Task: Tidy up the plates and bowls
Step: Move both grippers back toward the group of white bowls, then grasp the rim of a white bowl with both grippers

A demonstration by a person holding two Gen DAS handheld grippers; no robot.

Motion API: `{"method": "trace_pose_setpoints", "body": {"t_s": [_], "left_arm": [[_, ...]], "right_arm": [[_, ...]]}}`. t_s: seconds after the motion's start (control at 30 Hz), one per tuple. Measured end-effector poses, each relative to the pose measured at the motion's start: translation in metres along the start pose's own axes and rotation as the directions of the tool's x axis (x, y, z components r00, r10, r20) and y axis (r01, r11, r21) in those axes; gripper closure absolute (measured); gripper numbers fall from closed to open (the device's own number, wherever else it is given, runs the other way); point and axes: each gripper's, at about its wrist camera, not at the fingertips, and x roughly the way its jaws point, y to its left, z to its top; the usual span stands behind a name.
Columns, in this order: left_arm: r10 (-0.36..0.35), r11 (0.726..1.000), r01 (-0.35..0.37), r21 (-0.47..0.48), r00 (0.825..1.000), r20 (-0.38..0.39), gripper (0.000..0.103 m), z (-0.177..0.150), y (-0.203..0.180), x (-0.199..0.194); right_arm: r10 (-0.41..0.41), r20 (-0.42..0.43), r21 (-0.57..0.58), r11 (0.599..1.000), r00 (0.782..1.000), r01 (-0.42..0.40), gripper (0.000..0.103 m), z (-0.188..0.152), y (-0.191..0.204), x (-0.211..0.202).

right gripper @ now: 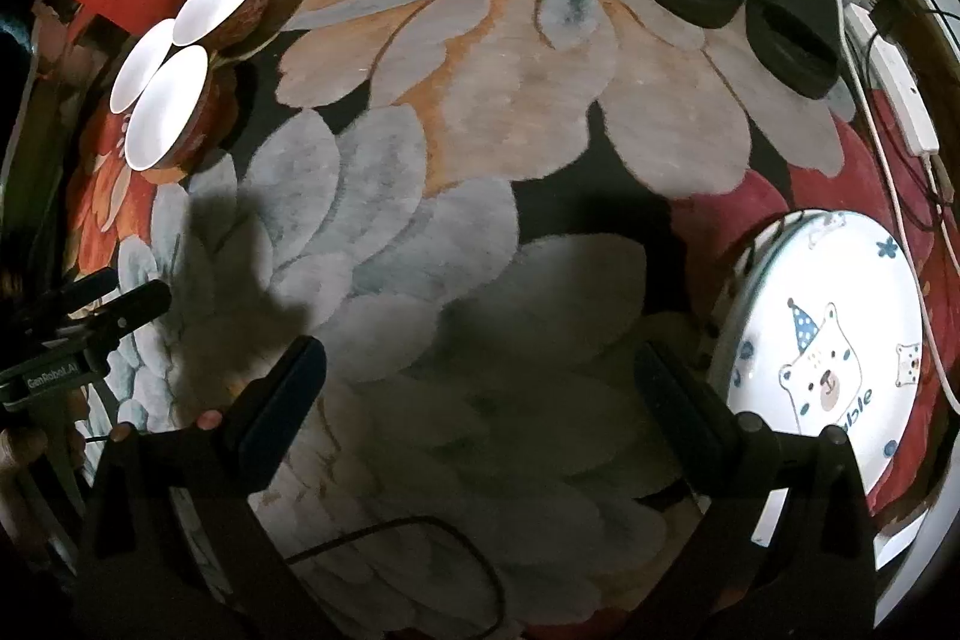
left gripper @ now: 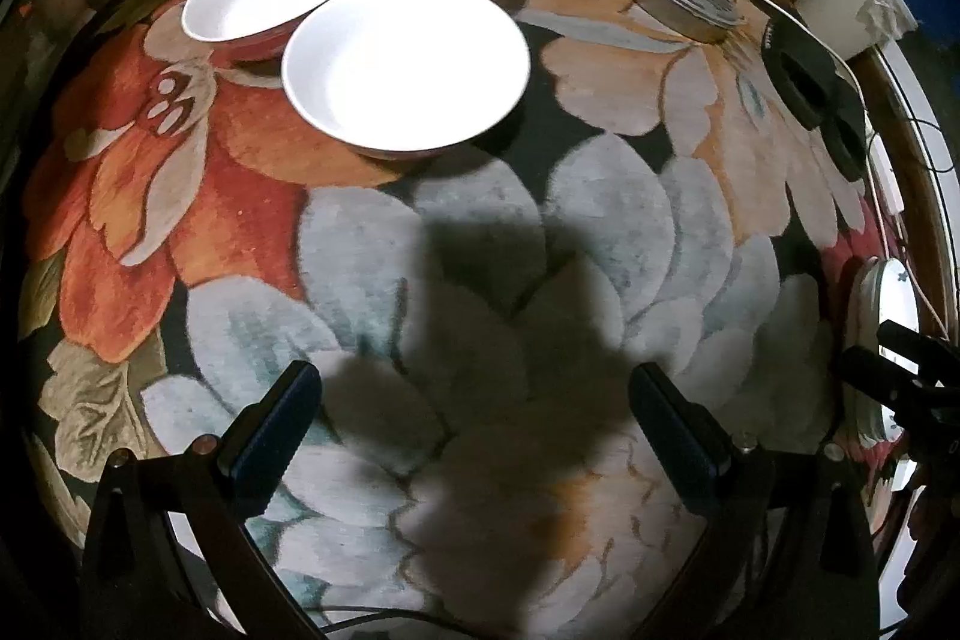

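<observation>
Three white bowls (left gripper: 408,64): clustered, touching, far left of floral counter (left gripper: 480,280), ahead of left tool (left gripper: 474,436), released, empty. Bear-print plate (right gripper: 828,370): near right edge, just beside right tool (right gripper: 480,424), likewise released. Each tool nearer its own ware.

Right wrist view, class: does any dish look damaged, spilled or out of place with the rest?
Nothing is broken or spilled. The three bowls sit clustered upright at far left, while the bear plate lies alone at the right, far from them. Both grippers are open and empty.
</observation>
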Motion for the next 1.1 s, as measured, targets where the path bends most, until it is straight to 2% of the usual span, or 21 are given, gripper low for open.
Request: {"method": "trace_pose_setpoints", "body": {"t_s": [0.4, 0.67, 0.9, 0.97, 1.03, 1.1], "left_arm": [[-0.015, 0.997, 0.017, -0.073, 0.999, 0.031, 0.001, 0.012, 0.034, -0.001], [-0.017, 0.986, 0.030, -0.163, 0.997, 0.076, 0.001, 0.033, 0.072, -0.005], [-0.034, 0.967, 0.067, -0.245, 0.990, 0.135, 0.002, 0.054, 0.101, -0.005], [-0.034, 0.965, 0.071, -0.253, 0.988, 0.148, 0.004, 0.060, 0.104, -0.004], [-0.052, 0.962, 0.090, -0.259, 0.987, 0.150, 0.014, 0.069, 0.107, -0.001], [-0.068, 0.959, 0.106, -0.263, 0.987, 0.146, 0.015, 0.074, 0.108, 0.002]], "right_arm": [[0.026, 0.009, -0.048, 0.998, 1.000, -0.026, 0.000, 0.023, 0.029, 0.010], [0.092, 0.018, -0.070, 0.993, 0.996, -0.091, 0.000, 0.060, 0.060, 0.026], [0.178, 0.036, -0.089, 0.981, 0.983, -0.174, 0.000, 0.095, 0.097, 0.039], [0.214, 0.029, -0.062, 0.975, 0.976, -0.212, 0.001, 0.106, 0.105, 0.046], [0.264, 0.024, -0.036, 0.964, 0.964, -0.263, 0.002, 0.118, 0.114, 0.053], [0.292, 0.018, -0.029, 0.956, 0.956, -0.292, 0.009, 0.127, 0.123, 0.059]]}}
